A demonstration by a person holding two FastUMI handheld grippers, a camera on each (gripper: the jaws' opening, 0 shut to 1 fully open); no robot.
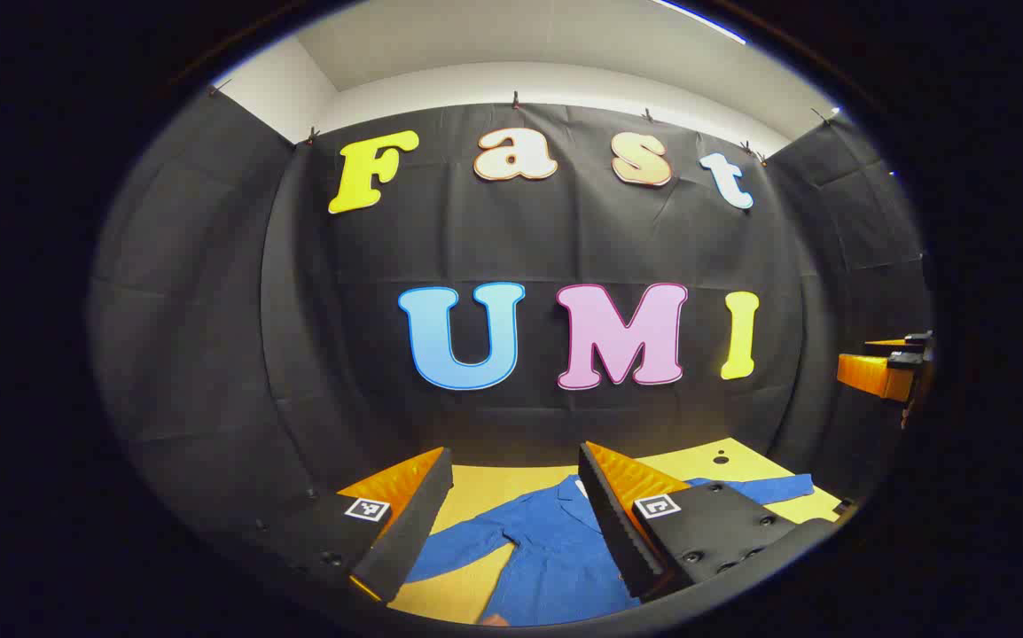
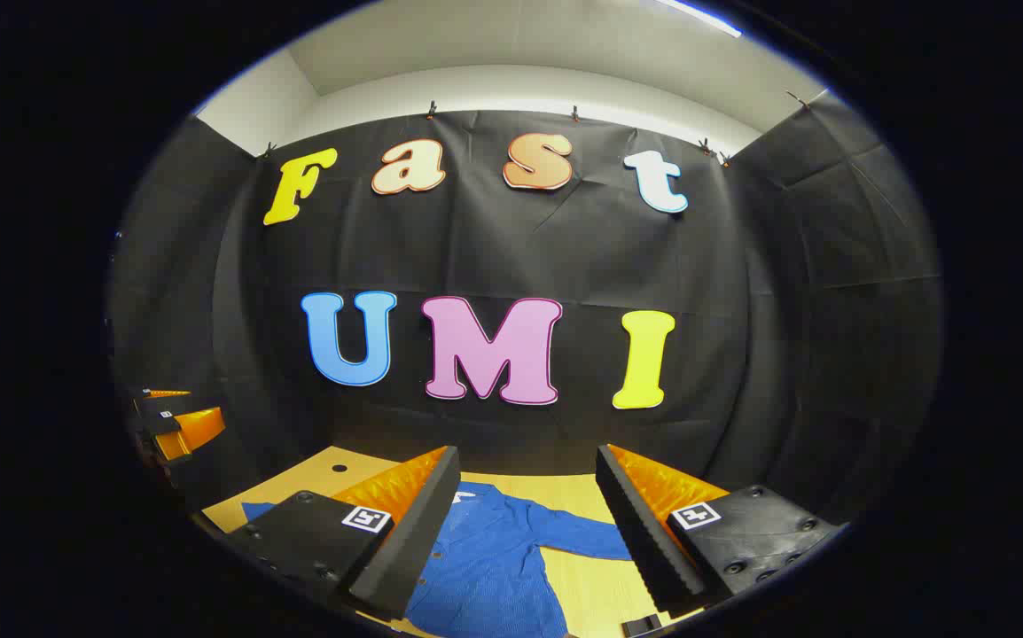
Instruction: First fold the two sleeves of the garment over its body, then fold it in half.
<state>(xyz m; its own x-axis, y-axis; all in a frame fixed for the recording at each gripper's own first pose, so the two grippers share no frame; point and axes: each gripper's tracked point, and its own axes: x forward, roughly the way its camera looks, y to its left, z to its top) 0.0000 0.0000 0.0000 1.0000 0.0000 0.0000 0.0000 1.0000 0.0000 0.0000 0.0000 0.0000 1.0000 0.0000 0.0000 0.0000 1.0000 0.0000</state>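
While the blue garment [image 1: 556, 549] lies flat on the yellow table [image 1: 733, 465], sleeves out, left claw [image 1: 516, 509] wide, right claw [image 2: 529, 523] wide.

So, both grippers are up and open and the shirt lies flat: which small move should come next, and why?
Probably lower the left gripper toward the nearer sleeve. The blue shirt lies spread on the table with both sleeves still out, nothing is folded yet, and both grippers hang open above it, the right gripper too. Sleeves come first.
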